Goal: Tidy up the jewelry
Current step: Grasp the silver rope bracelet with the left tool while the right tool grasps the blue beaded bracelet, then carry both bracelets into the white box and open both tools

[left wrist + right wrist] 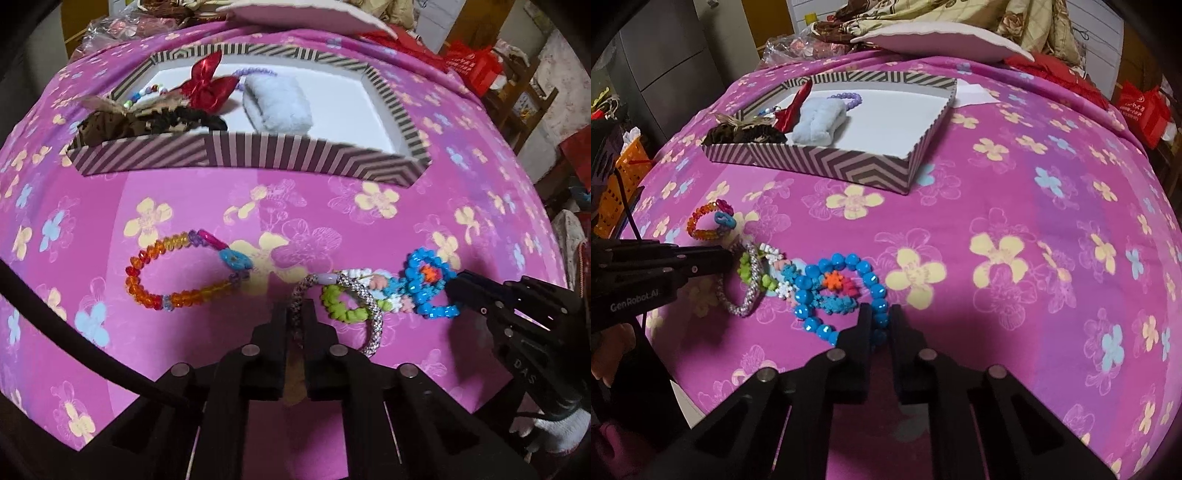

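Note:
A striped box (258, 157) (849, 168) on the pink flowered cloth holds a red bow (207, 86), a pale fluffy pad (277, 105), dark scrunchies (147, 122) and bead strings. In front lie an orange bead bracelet (177, 275) (701, 225), a silver sparkly bracelet (373, 306) (746, 291), a green flower ring (343, 306), and a blue bead bracelet (424, 284) (846, 291). My left gripper (295, 321) (733, 258) is shut on the silver bracelet. My right gripper (881, 321) (452, 286) is shut on the blue bracelet.
A white plate (942, 40) and patterned fabric lie behind the box. Red bags (1141, 107) stand at the far right. An orange basket (617, 188) sits off the cloth's left edge. The cloth right of the bracelets bears only its flower print.

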Motion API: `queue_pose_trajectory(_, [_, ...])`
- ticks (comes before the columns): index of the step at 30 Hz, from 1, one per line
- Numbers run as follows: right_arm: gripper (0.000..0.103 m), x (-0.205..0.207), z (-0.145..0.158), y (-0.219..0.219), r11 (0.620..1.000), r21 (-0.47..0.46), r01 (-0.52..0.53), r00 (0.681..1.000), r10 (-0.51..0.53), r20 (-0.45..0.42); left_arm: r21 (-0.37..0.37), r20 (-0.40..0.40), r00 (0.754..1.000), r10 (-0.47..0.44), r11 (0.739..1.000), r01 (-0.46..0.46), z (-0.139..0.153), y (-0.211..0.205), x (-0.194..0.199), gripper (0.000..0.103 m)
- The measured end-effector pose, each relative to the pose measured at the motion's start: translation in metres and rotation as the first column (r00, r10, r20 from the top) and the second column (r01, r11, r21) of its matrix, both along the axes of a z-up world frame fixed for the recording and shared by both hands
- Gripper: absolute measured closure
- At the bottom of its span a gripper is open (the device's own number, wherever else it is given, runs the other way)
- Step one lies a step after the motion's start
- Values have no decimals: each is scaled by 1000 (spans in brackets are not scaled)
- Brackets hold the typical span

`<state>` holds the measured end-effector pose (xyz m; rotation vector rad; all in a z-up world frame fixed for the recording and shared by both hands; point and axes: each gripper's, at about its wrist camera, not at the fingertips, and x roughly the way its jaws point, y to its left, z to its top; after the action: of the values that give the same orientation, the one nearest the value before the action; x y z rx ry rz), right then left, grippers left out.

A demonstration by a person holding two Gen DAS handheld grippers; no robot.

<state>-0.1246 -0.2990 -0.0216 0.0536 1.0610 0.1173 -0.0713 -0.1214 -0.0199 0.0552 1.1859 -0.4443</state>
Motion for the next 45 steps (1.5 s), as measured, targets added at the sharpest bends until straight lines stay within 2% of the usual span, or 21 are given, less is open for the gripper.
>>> queue_pose_trajectory(7, [94, 1, 35, -3, 1000, 6, -8, 997, 8, 72, -37, 77, 997, -12, 999, 15, 37, 10, 2, 90])
queue_pose_trajectory(16, [94, 8, 72, 1, 999, -37, -31, 991, 36, 130, -40, 133, 991, 8, 999, -2, 65, 20, 10, 90])
queue_pose_trajectory(31, [94, 28, 106, 2, 993, -105, -48, 983, 66, 172, -8, 191, 981, 22, 1000, -21, 85, 14, 28, 90])
queue_pose_trajectory(45, [94, 68, 122, 10, 990, -124, -66, 977, 89, 192, 26, 209, 977, 39, 999, -46, 86, 8, 51, 90])
